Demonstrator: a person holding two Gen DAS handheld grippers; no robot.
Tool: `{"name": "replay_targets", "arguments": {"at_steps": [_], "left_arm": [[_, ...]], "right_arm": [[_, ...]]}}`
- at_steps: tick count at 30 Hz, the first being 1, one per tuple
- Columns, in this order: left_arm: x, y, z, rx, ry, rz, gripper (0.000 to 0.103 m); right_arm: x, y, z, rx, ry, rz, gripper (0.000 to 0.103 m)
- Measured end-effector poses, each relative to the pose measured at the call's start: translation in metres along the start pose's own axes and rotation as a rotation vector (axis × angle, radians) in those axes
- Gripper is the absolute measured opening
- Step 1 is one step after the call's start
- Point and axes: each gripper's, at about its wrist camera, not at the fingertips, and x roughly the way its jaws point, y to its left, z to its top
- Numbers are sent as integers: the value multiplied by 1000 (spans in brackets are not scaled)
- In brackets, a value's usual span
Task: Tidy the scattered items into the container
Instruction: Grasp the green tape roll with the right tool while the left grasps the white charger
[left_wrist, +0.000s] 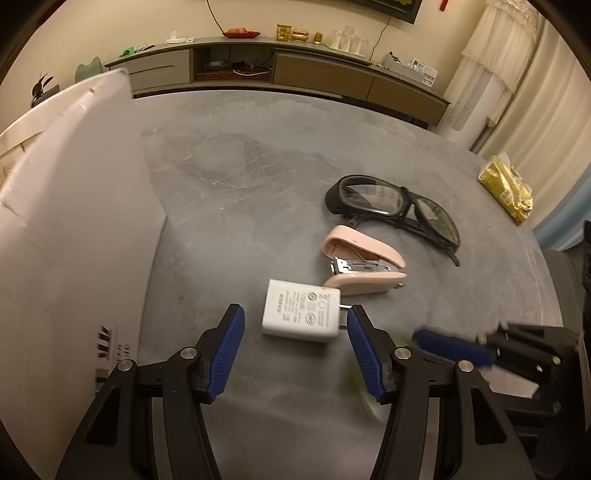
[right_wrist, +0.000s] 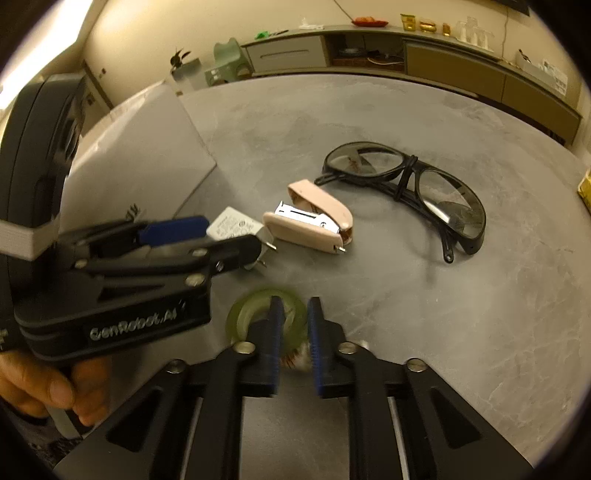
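— Four things lie loose on our gray table (left_wrist: 258, 166): a white plug charger (left_wrist: 301, 312), a pink stapler (left_wrist: 364, 266), black safety glasses (left_wrist: 395, 206) and a green tape roll (right_wrist: 245, 314).

— Where is our left gripper (left_wrist: 295, 345)?

— It is spread wide, holding nothing. The charger sits between its blue pads (left_wrist: 227, 354), and we think we are about to pinch it.

— And our right gripper (right_wrist: 295, 341)?

— It is squeezed on the rim of the tape roll. The roll looks blurry, so we cannot tell if it is off the table.

— Where do they go?

— Into the white container (left_wrist: 74, 221), just left of the charger. We cannot see inside it.

— What could go wrong?

— The charger's metal prongs almost touch one pad. If we squeeze on the prongs, the charger could twist and pop out. It also lies just beside the stapler, so a push could knock the stapler. And our two grippers are close, so they could bump.
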Motion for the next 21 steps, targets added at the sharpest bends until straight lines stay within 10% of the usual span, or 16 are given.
{"name": "replay_targets", "arguments": {"at_steps": [8, 21], "left_arm": [[0, 2, -3, 34, -5, -9, 59], [-1, -1, -11, 105, -28, -34, 48]], "right_arm": [[3, -7, -1, 21, 18, -14, 27], [2, 10, -6, -59, 27, -32, 15]]}}
